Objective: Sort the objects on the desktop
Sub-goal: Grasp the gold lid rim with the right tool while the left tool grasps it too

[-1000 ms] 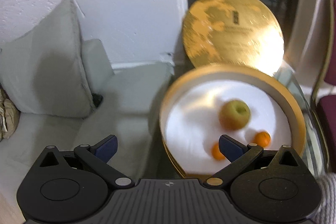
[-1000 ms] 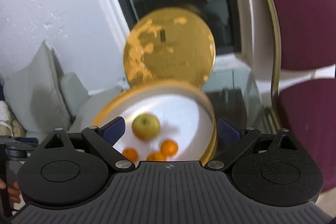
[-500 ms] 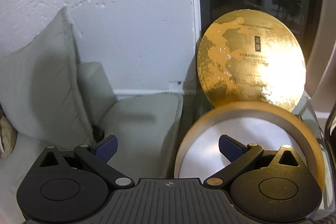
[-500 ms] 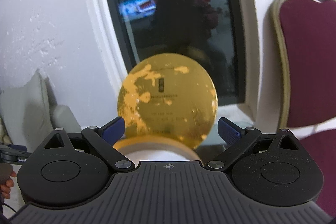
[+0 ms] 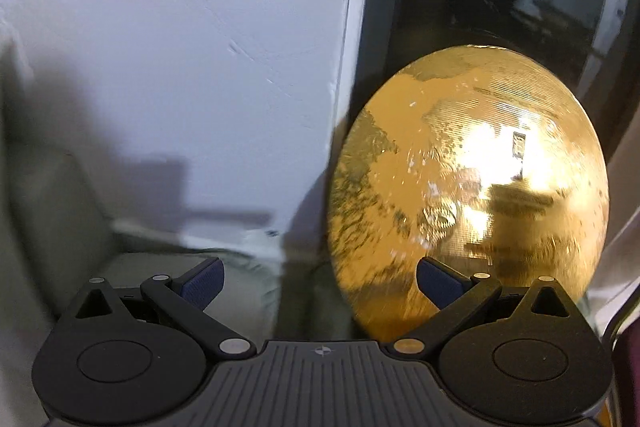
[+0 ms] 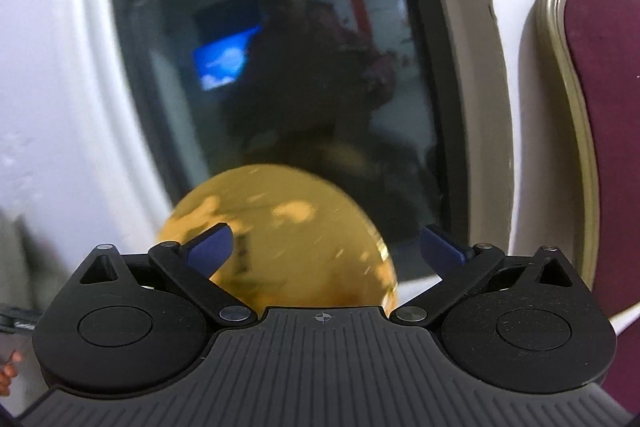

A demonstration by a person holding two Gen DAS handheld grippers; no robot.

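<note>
One round gold lid [image 5: 468,187] stands on edge, leaning back against a dark window [image 6: 280,67] beside a white wall [image 5: 180,67]; it is the only task item in view. Two grippers show, one per camera; the left gripper [image 5: 320,279] has its two blue-padded fingers [image 5: 202,283] spread wide, gripping nothing, the right-hand pad overlapping the lid's lower edge in view; the right gripper [image 6: 326,247] also has its fingers apart and empty, the lid between them beyond. One maroon chair [image 6: 600,107] stands at the right; one grey cushion [image 5: 48,207] lies left.
</note>
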